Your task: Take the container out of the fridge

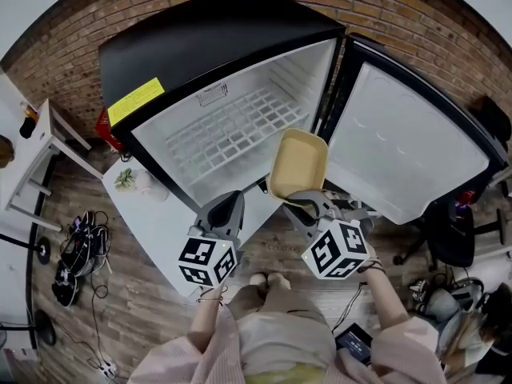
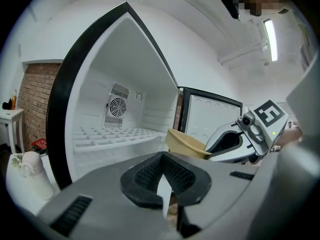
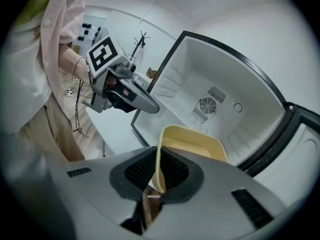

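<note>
Closest to the person, the left gripper is hovering clenched on nothing. Beside it, the right gripper is pinching one wall of the tan container, which is tilting just outside the open fridge, before its swung-out door.

**A brick-walled room with a wood floor around you**

In your head view the red brick wall arcs across the top from 10 to 2 o'clock, and brown wood-plank floor fills 6 to 9 o'clock. A low white table lies at about 8 o'clock, with a small green plant on its far corner. At 9 o'clock a white side table stands near the wall, a dark tangle of cables on the floor beside it. A black office chair sits at 4 o'clock. In your left gripper view a strip light glows on the white ceiling at 2 o'clock.
</note>
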The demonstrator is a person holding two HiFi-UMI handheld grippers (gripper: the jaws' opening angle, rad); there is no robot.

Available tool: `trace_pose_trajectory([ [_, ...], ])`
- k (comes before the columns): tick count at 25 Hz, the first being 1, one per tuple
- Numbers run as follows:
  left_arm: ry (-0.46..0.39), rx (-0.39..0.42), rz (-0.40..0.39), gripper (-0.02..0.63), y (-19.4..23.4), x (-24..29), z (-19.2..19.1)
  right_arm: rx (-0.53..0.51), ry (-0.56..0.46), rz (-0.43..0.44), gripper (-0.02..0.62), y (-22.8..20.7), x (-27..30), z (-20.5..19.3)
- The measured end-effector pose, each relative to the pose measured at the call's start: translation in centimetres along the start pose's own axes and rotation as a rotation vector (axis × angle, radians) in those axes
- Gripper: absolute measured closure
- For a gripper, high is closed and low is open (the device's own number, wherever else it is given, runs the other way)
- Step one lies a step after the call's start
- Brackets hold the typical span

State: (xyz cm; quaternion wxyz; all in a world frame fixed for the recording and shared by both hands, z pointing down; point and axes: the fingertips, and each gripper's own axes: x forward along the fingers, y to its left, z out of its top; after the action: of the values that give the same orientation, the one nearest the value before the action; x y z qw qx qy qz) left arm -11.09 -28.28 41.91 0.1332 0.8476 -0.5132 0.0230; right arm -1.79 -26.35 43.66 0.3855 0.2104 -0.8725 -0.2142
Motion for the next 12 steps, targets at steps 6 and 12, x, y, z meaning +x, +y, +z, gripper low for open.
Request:
trace_pose_trajectory([
  [6,0.024,-0.009,0.010,0.614,-0.8,-0.2,-1.7,0.046,-0.004,0.068,0.569,2.3,0.3,-1.2],
  [12,0.033,-0.016,0.028,0.614,-0.9,-0.5,-2.5,0.087,-0.016,0.116,0.569,3.4,0.7,-1.7],
])
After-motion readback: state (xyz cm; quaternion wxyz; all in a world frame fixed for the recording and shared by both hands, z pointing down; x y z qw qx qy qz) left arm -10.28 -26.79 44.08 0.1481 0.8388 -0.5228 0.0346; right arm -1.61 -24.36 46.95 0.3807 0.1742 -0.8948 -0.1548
